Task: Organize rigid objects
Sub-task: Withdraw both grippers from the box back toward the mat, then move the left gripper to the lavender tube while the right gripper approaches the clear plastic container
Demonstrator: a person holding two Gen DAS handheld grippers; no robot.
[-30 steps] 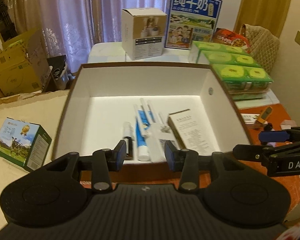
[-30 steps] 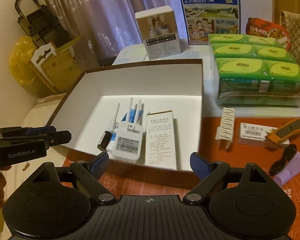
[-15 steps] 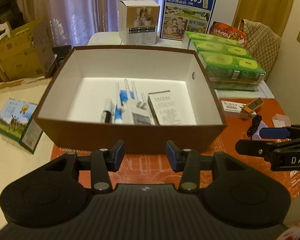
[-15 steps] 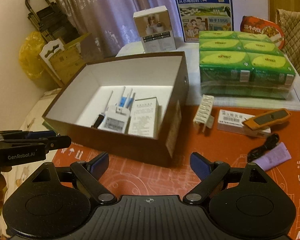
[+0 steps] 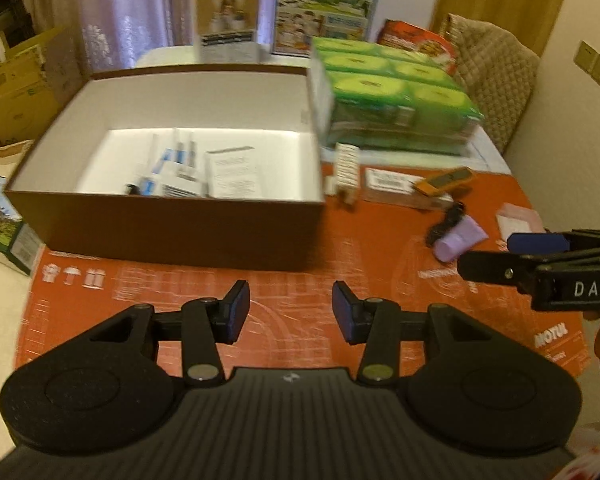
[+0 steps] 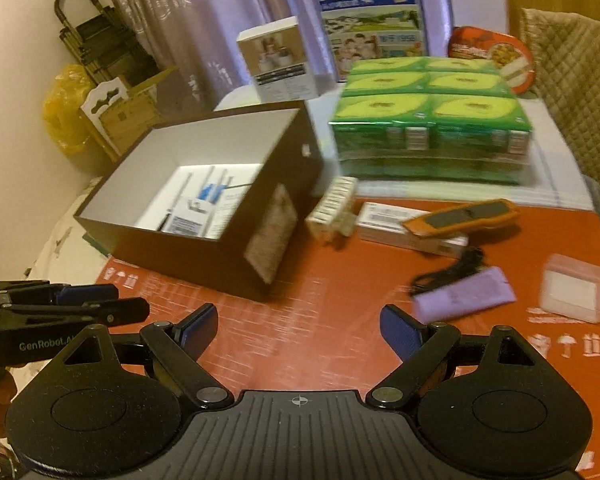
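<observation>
Both grippers are empty right now. The left gripper [image 5: 291,312] has its blue pads parted to a middling gap with only the red printed mat [image 5: 284,280] showing between them; the right gripper [image 6: 298,330] stands spread wide, also over bare mat, nothing between its pads.

Just beyond them, at the mat's left side, sits the brown open-topped cardboard box with a white inside [image 5: 172,228]. A white router with thin antennas [image 5: 180,178] and a white printed booklet [image 5: 236,174] already lie on its floor.

The rest waits outside on the mat's right half: a small white ribbed plastic piece [image 6: 332,208] just beside the box's right wall, a long white labelled carton [image 6: 396,224] with an orange utility knife [image 6: 464,216] lying across it, then a lilac tube [image 6: 464,294] touching a black cable [image 6: 452,270], and a clear plastic case [image 6: 576,288] near the right edge.

Probably the next pick is one of those loose bits. Risks from here: the knife rests on the carton, so grabbing either could drag or tip the other. The cable may tangle with the tube and come along. The box walls are tall, so a low carry could clip the rim and shove the box toward the mat's left edge.
</observation>
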